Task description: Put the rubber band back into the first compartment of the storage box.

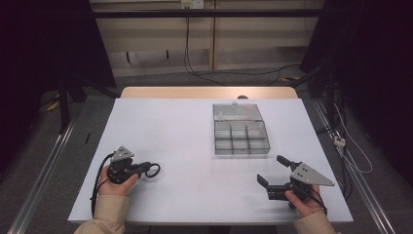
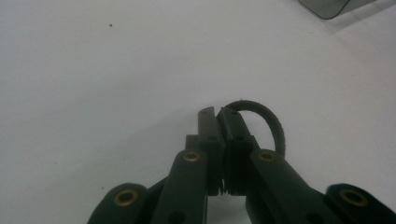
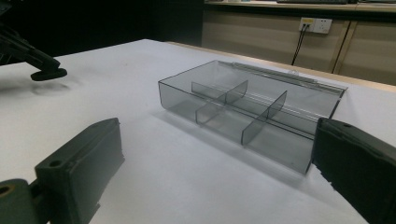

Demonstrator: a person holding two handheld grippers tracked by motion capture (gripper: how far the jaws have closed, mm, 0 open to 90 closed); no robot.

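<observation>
One black rubber ring (image 1: 153, 170) sits pinched between the jaws of the left gripper (image 1: 144, 169), low over the near-left part of the white table (image 1: 185, 146). In the left gripper view the two jaws are pressed together, with the ring (image 2: 273, 122) looping out past the tips on one side; whether the ring touches the tabletop cannot be told.

Box: clear grey plastic organizer box (image 1: 241, 137) on the table's far-right centre, well apart from the ring. Lid (image 1: 236, 111) is flipped open and lies flat behind the tray. Dividers split the tray into several compartments, all look empty in both the high view and the right gripper view (image 3: 243, 109). No label or readable writing on the box, the grippers or the table.

Right gripper (image 1: 272, 172) is near the table's front-right edge, just in front of the box, jaws spread wide and holding nothing; its camera looks across the table at the box.

Left hand (image 1: 116, 184) grips its tool from behind, beige sleeve at the front-left edge, tool pointing right. Right hand (image 1: 303, 200) holds its tool from below right, pointing toward the box, grey plate on top. A wall socket (image 3: 316, 24) with a plugged-in cable shows behind the table.
</observation>
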